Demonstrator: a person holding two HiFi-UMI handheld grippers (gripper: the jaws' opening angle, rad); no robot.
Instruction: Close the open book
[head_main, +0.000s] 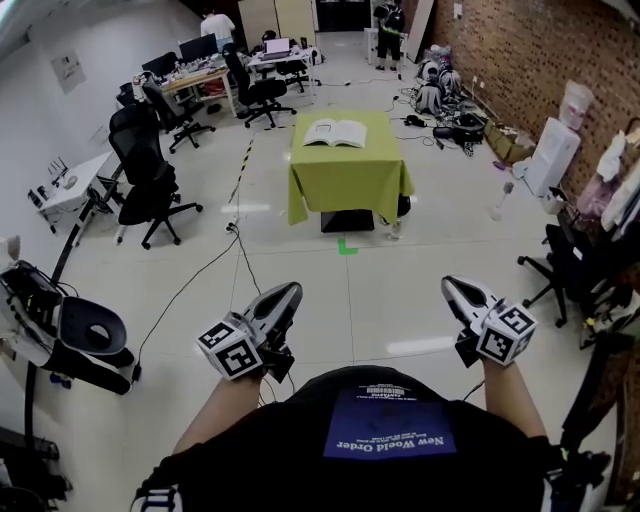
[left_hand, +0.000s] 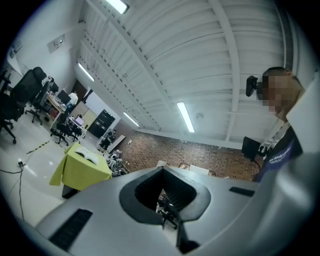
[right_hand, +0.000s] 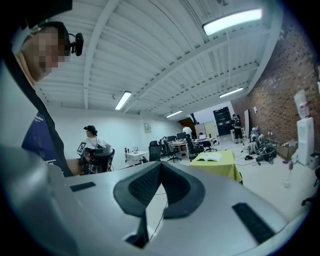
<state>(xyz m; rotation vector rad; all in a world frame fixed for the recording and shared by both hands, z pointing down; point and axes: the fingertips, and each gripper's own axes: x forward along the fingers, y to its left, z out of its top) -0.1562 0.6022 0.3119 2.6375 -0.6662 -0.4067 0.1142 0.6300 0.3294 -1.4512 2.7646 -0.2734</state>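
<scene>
Book (head_main: 335, 133) open on table (head_main: 350, 180), well ahead of your left gripper (head_main: 288, 292) and right gripper (head_main: 452, 286); both jaws together, empty.

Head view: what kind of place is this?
Probably an open-plan office or lab workspace: desks with monitors at the back, rolling office chairs around the floor, and a bare brick wall down one side.
</scene>
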